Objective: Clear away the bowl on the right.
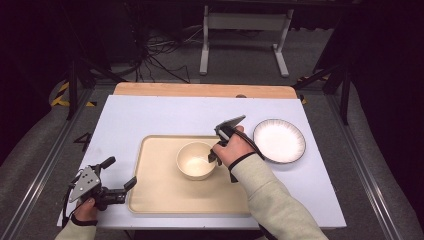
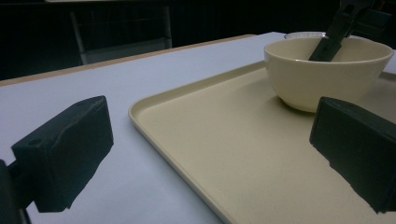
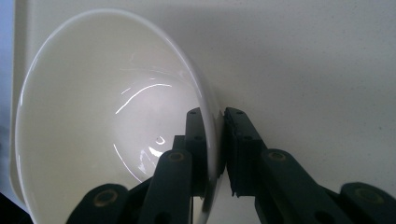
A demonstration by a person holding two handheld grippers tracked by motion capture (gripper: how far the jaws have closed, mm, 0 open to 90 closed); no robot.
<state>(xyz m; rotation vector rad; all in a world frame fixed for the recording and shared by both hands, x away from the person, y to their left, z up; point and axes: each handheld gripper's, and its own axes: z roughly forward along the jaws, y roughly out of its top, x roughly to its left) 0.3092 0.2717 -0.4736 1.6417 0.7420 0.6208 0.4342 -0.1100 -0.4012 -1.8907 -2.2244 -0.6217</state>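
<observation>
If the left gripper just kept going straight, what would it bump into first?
Probably the tray: its near rim lies between the open left gripper's jaws. The bowl stands farther on, though depth is hard to judge.

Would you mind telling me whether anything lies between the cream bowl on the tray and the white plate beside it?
Nothing visible does. The right gripper is shut on the round cream bowl's rim; bare white tabletop separates the beige rectangular tray from the dark-rimmed white plate.

Bare tabletop (image 1: 150, 112) lay open behind the tray (image 1: 155, 187); a bowl (image 1: 192, 161) on it and a plate (image 1: 279, 141) to its right stood as obstacles.
</observation>
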